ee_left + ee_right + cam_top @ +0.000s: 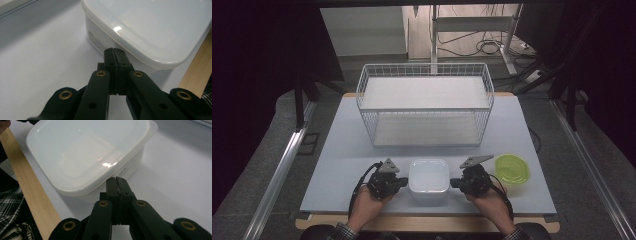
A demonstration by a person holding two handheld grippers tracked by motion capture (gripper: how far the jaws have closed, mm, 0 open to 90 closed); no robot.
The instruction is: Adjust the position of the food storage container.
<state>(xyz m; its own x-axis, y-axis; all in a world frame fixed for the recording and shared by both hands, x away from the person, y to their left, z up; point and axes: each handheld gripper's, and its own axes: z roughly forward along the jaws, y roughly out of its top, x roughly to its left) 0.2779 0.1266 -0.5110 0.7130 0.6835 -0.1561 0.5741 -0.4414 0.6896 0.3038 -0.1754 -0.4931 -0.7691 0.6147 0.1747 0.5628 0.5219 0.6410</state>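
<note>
A white square lidded container [429,180] sits near the front edge of the pale table [342,145]. My left gripper [403,181] points at its left side, jaws shut with nothing between them. In the left gripper view the shut tips [115,51] sit close under the container's rim [140,53]. My right gripper [454,183] faces the container's right side, also shut and empty. The right gripper view has its tips [116,180] close to the container wall [125,171], just below the lid.
A white wire basket [426,102] lies on its side at the back of the table. A green lidded bowl [512,170] stands just right of my right hand. The wooden table edge [32,192] runs close behind the container.
</note>
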